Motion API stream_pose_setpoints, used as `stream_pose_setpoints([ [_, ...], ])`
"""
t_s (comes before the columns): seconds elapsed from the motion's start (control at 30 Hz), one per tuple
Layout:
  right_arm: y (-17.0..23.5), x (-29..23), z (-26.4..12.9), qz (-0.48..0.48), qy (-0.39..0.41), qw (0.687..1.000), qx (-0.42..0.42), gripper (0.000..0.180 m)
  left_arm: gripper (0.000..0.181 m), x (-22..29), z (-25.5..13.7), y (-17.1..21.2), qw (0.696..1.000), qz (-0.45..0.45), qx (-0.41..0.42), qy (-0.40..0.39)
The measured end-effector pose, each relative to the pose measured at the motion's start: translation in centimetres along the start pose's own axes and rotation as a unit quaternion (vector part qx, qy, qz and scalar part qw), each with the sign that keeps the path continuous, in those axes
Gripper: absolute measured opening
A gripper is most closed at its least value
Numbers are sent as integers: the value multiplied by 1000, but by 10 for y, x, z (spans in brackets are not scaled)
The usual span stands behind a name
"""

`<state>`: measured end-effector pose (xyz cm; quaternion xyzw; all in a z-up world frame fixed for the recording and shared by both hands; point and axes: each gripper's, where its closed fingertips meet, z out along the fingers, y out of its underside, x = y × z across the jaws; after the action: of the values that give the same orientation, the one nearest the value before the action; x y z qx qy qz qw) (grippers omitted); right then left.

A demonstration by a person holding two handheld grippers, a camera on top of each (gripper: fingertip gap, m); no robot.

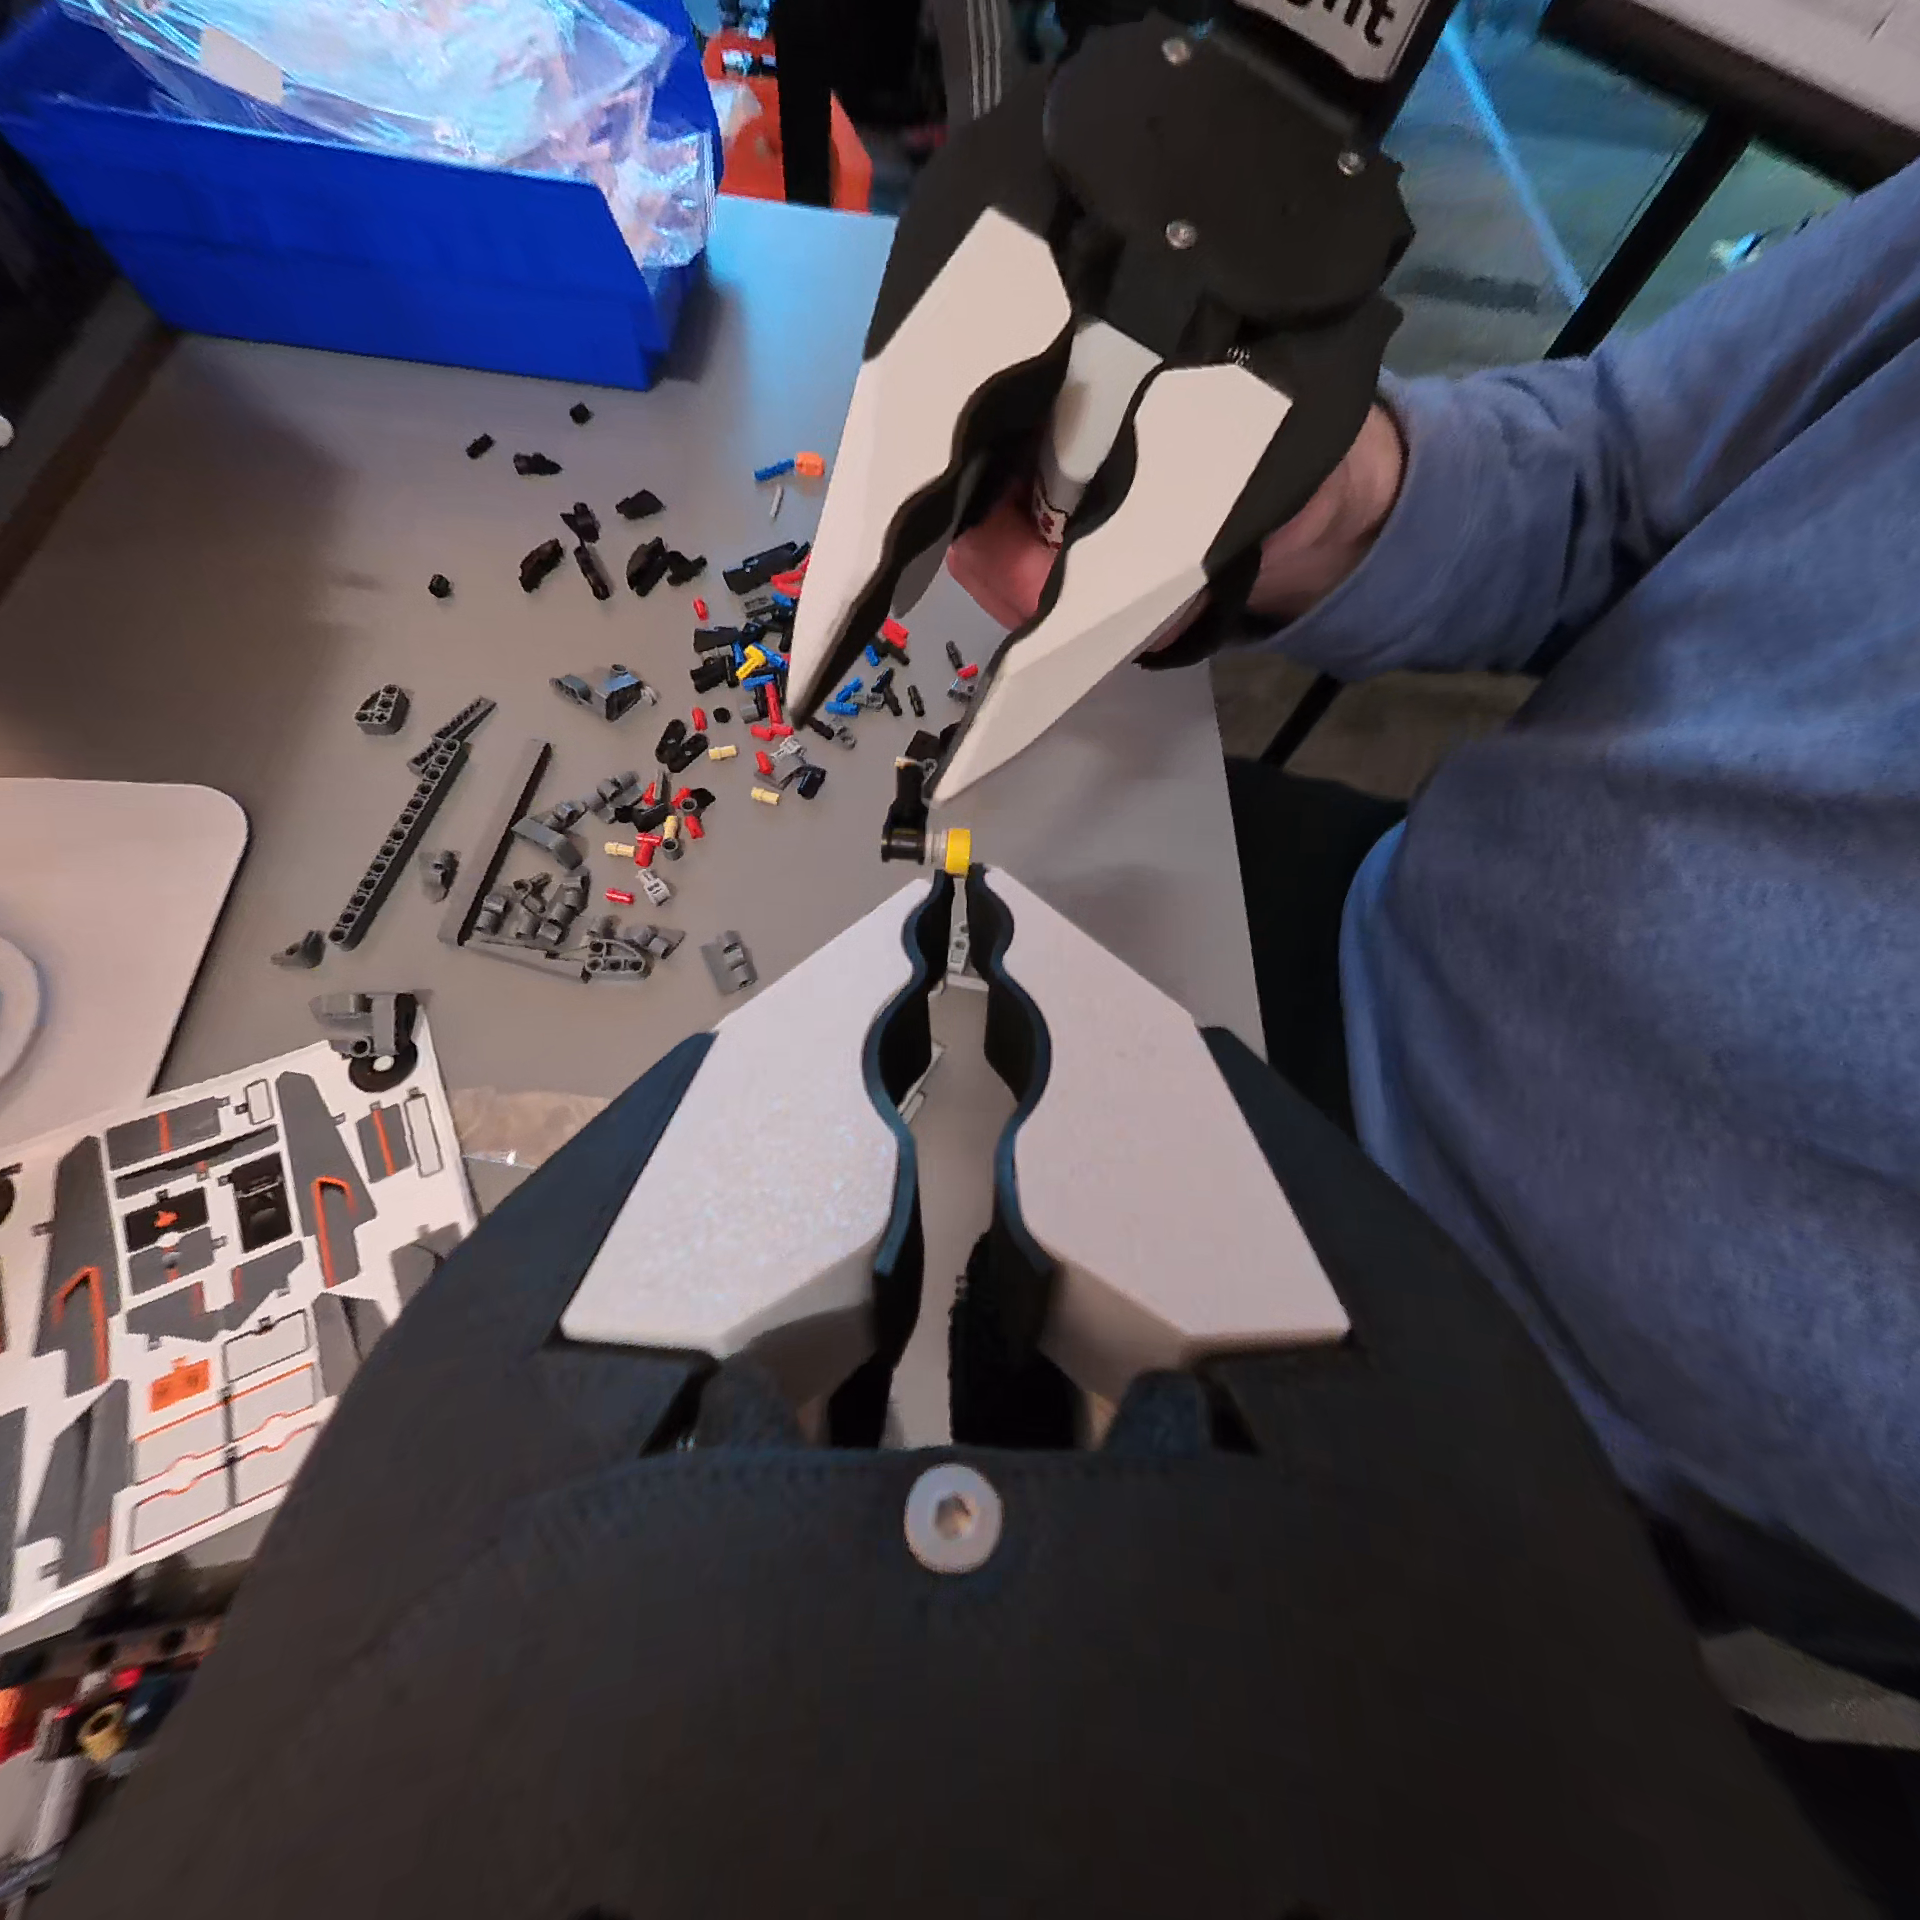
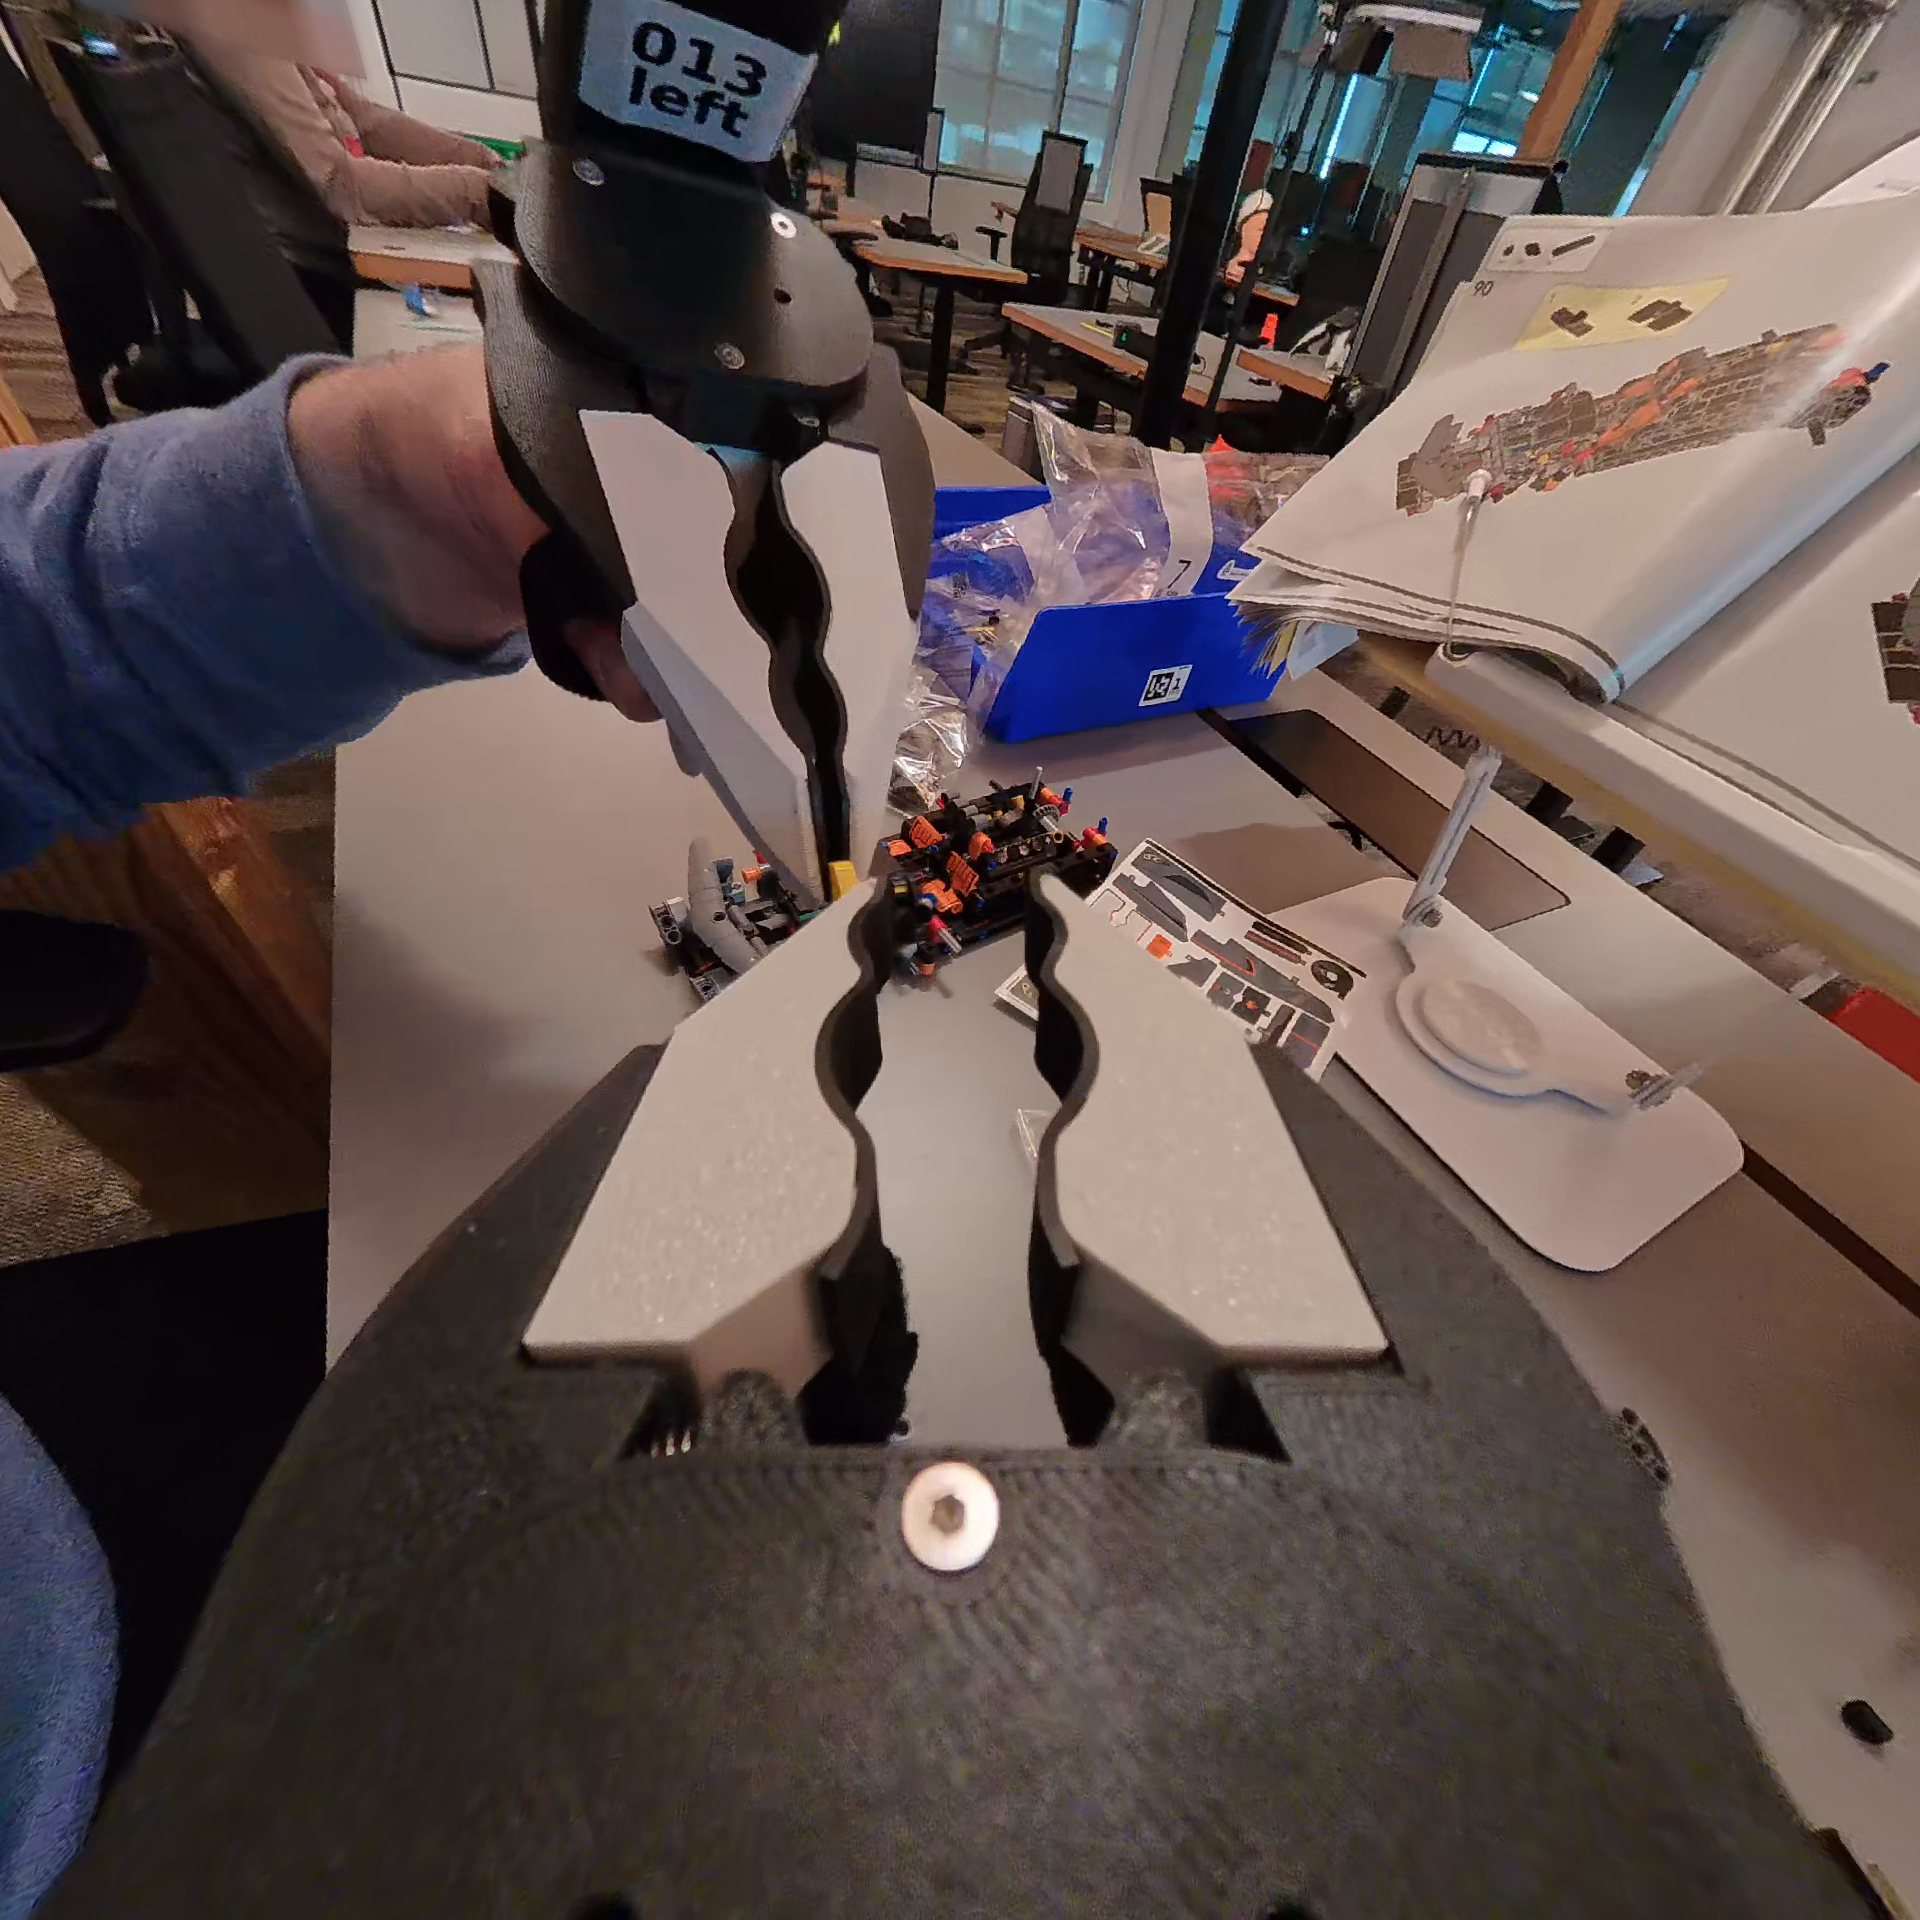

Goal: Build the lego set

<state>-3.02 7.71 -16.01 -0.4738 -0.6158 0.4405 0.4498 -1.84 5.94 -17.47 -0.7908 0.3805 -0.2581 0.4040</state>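
Observation:
My left gripper point(image 1: 956, 881) is shut on a small yellow and black piece point(image 1: 928, 844), gripping its thin grey stem and holding it above the grey table point(image 1: 260, 582). My right gripper point(image 1: 871, 753) comes in from above, open and empty, with one fingertip point(image 1: 940, 792) just beside that piece. In the right wrist view my right gripper point(image 2: 951, 894) is open, and the left gripper point(image 2: 831, 883) stands shut with the yellow piece point(image 2: 842, 876) at its tips. A part-built black and orange lego assembly point(image 2: 987, 862) and a small grey sub-assembly point(image 2: 727, 914) lie beyond.
Loose lego pieces point(image 1: 727, 707) are scattered mid-table. A blue bin point(image 1: 343, 229) with plastic bags stands at the back. A sticker sheet point(image 1: 208, 1247) lies at the left. An open instruction booklet point(image 2: 1558, 436) rests on a white stand point(image 2: 1507, 1091). The table edge point(image 1: 1231, 831) is near a person's blue sleeve point(image 1: 1662, 935). Less than 4 cm separates the two grippers' tips.

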Motion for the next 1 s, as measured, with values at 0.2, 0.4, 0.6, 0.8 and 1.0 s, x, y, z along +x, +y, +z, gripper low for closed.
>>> stream_pose_setpoints([
  [0.2, 5, -1, 1, 15, -14, 1000, -4, 18, 1, 2, 3, 2, 999, 18, -29, -1],
  [0.4, 7, -5, 1, 34, -39, 999, -4, 14, 1, 3, 3, 4, 998, 40, -50, -11],
  [0.6, 6, -12, -1, 47, -76, 996, -2, 12, 1, 4, 1, 5, 996, 56, -62, -18],
  [0.8, 10, -14, -4, 35, -94, 995, -14, 8, 1, 6, 1, 6, 996, 67, -65, -18],
  [1.0, 12, -18, -4, 41, -107, 993, -16, 3, 1, 6, 2, 9, 994, 76, -74, -22],
])
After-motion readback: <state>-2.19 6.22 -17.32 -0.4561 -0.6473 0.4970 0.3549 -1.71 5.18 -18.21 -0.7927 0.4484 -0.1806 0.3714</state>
